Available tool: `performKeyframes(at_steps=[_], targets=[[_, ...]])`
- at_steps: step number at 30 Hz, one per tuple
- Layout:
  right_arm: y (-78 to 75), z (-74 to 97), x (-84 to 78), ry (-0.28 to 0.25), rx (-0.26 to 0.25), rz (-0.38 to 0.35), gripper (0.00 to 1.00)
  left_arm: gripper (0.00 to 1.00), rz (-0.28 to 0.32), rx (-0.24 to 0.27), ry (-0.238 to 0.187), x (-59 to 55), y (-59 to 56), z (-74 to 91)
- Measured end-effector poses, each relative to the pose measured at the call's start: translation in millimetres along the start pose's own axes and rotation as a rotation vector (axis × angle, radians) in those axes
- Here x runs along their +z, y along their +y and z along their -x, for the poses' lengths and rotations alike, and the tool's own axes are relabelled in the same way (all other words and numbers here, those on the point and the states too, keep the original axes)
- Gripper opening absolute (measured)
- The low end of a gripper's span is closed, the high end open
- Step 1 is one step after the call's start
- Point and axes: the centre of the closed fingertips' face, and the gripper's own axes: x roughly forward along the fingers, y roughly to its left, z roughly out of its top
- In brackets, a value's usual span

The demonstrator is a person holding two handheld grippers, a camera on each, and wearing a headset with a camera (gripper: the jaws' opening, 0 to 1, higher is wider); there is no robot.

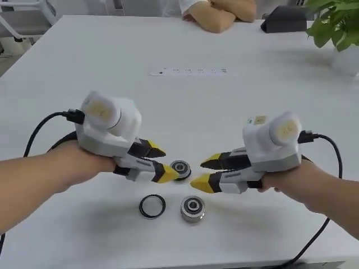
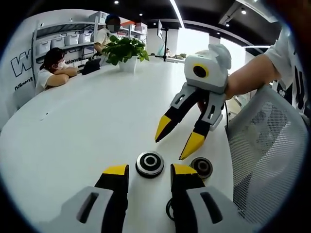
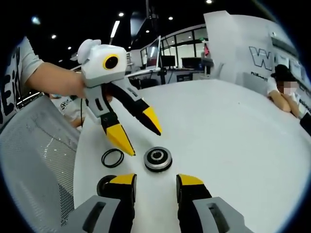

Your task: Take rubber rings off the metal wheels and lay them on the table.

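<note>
Table (image 1: 235,101): big and white, and everything sits on it; a plant (image 1: 335,22) stands at the far right corner; a power strip (image 1: 190,71) lies flat well beyond the grippers; a person's folded arms (image 1: 216,14) rest on the far edge.
Left gripper (image 1: 165,162): coming in from the left with yellow tips pointing inward and down; jaws spread apart with nothing between them; the lower tip is just beside the mid wheel, and whether it touches cannot be told.
Right gripper (image 1: 200,172): in from the right, nose to nose with the left one; jaws parted here too, gripping nothing; the tips hang just short of that same wheel.
Mid wheel (image 1: 180,168): lying flat on the table, right between the two sets of tips; in the left gripper view it sits just ahead of the gap between that gripper's own jaws; it sits likewise in the right gripper view; a dark band shows round its rim, though whether that is a rubber ring cannot be told.
Near wheel (image 1: 192,208): flat on the table, closer to the person; apart from both grippers; just right of the ring.
Ring (image 1: 152,205): thin and black; lying loose and flat on the table; beside the near wheel, a small gap between them.
</note>
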Motion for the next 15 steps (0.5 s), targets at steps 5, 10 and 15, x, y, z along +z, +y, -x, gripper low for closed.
performKeyframes(at_steps=[5,10,15], targets=[[0.7,-0.3,-1.4,0.001,0.000,-0.002,0.31,0.26,-0.003,-0.005,0.002,0.6,-1.1,-6.3],[-0.5,0.3,-1.6,-0.001,-0.002,-0.006,0.31,0.22,-0.012,-0.014,0.012,-0.5,-4.8,-11.7],[-1.0,0.4,-1.9,0.000,-0.003,-0.006,0.31,0.18,-0.012,-0.009,0.013,0.2,-3.6,-14.3]])
